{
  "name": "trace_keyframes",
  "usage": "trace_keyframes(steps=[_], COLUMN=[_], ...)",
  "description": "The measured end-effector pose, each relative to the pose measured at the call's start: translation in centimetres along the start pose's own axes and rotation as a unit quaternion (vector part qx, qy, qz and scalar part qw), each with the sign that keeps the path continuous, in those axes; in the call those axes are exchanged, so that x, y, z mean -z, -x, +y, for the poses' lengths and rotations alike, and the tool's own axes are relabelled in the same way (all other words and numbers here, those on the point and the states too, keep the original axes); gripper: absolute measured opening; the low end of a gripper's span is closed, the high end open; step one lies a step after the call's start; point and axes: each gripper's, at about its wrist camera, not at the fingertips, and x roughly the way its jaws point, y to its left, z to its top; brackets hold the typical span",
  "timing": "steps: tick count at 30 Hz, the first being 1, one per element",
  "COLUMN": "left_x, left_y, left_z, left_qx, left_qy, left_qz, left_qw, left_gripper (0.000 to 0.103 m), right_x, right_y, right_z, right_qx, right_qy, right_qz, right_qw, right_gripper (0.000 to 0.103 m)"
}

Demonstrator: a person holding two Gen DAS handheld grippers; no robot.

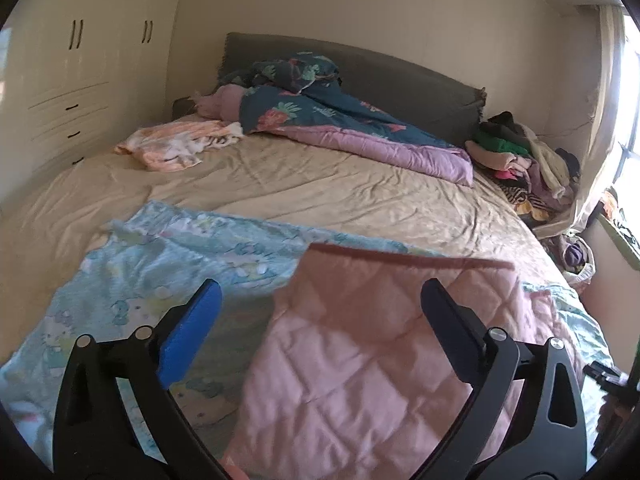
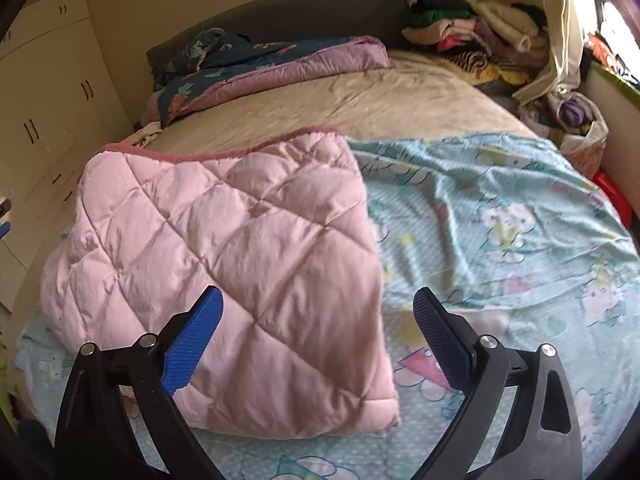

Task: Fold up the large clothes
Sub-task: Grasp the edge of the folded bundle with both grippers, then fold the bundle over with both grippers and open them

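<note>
Two hand-held grippers (image 1: 320,300) (image 2: 318,306) gape over one seemingly folded pink quilt (image 2: 224,264).

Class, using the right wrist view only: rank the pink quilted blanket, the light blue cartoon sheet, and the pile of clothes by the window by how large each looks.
1. light blue cartoon sheet, though the blanket covers part of it
2. pink quilted blanket, close behind
3. pile of clothes, smallest, but farthest from the camera, so its true size is unsure

A home bedroom: a wide bed (image 1: 280,184) with a grey headboard (image 1: 400,76) fills the frame, built-in wardrobes (image 1: 76,80) at the left, piled clothes (image 1: 520,156) by a window (image 1: 628,128) at right.
</note>
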Motion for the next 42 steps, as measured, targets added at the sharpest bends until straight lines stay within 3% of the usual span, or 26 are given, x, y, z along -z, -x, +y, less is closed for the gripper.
trace_keyframes(steps=[14, 21, 27, 29, 30, 32, 35, 39, 42], left_x=[8.7, 9.7, 9.2, 9.2, 9.1, 9.0, 7.8, 5.4, 4.7], left_y=[-5.3, -6.7, -8.3, -8.7, -8.8, -8.9, -8.7, -8.9, -10.4], left_z=[1.5, 0.6, 1.7, 1.5, 1.4, 1.1, 0.2, -0.3, -0.8], left_qx=[0.026, 0.007, 0.003, 0.008, 0.011, 0.004, 0.004, -0.009, -0.028], left_qy=[-0.008, -0.025, 0.004, 0.007, 0.008, 0.003, -0.007, -0.007, -0.017], left_qz=[0.128, 0.119, 0.121, 0.121, 0.120, 0.114, 0.100, 0.075, 0.080], left_qw=[0.9914, 0.9926, 0.9926, 0.9925, 0.9927, 0.9935, 0.9950, 0.9971, 0.9963], left_gripper=[0.093, 0.093, 0.093, 0.092, 0.087, 0.044, 0.018, 0.014, 0.014], right_x=[-0.6, -0.4, -1.2, -1.5, -1.7, -2.2, -3.6, -6.4, -7.8], right_y=[-4.6, -6.2, -6.7, -6.9, -6.9, -6.5, -5.7, -5.7, -7.3], right_z=[-0.6, -1.2, -0.2, 0.5, 0.8, 1.2, 1.7, 1.7, 1.7], right_qx=[0.029, 0.010, -0.004, 0.001, 0.004, 0.004, 0.008, 0.019, 0.037], right_qy=[0.003, -0.010, 0.010, 0.023, 0.028, 0.032, 0.027, 0.004, -0.004], right_qz=[0.040, 0.036, 0.037, 0.037, 0.034, 0.018, -0.015, -0.042, -0.037], right_qw=[0.999, 0.999, 0.999, 0.999, 0.999, 0.999, 1.000, 0.999, 0.999], right_gripper=[0.098, 0.097, 0.064, 0.036, 0.030, 0.020, 0.018, 0.018, 0.017])
